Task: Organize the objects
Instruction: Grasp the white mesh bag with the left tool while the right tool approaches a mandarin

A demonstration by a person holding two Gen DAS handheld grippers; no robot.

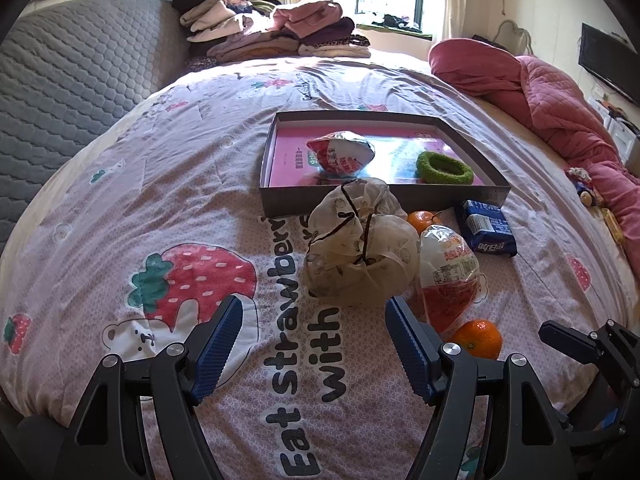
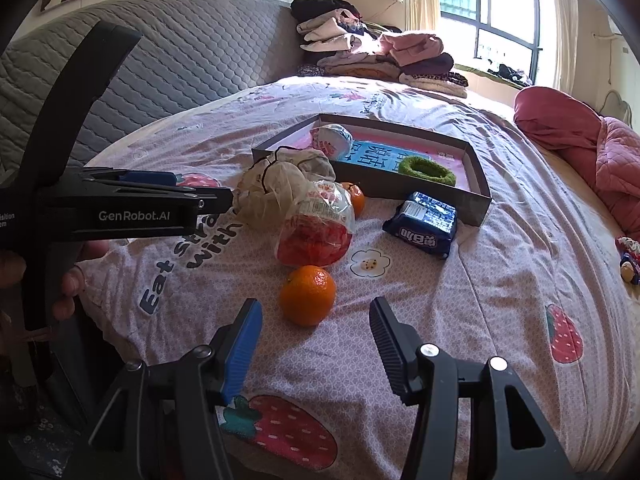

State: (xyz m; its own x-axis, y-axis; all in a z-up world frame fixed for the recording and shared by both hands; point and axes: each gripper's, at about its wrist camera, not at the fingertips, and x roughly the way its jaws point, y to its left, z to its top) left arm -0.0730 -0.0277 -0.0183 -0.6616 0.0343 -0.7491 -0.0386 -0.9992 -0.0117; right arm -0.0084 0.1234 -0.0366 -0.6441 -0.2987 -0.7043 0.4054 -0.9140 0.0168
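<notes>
A shallow grey box (image 1: pixel 400 199) (image 2: pixel 474 184) with a pink floor lies on the bed; it holds a snack packet (image 1: pixel 342 154) (image 2: pixel 332 139) and a green fuzzy ring (image 1: pixel 444 167) (image 2: pixel 427 170). In front of it lie a beige drawstring pouch (image 1: pixel 360 244) (image 2: pixel 276 188), a red-and-white snack bag (image 1: pixel 448 276) (image 2: pixel 316 228), a blue packet (image 1: pixel 486 228) (image 2: pixel 424 224) and two oranges (image 1: pixel 478 339) (image 1: pixel 423 219) (image 2: pixel 307 295) (image 2: pixel 355 198). My left gripper (image 1: pixel 314 340) is open, just short of the pouch. My right gripper (image 2: pixel 316 344) is open, just short of the near orange.
The bed has a strawberry-print cover (image 1: pixel 160 184). Folded clothes (image 1: pixel 276 28) are piled at the far end, a red quilt (image 1: pixel 560 96) lies along the right side, and a grey padded headboard (image 1: pixel 72 80) stands on the left. Small toys (image 2: pixel 628 256) lie at the right edge.
</notes>
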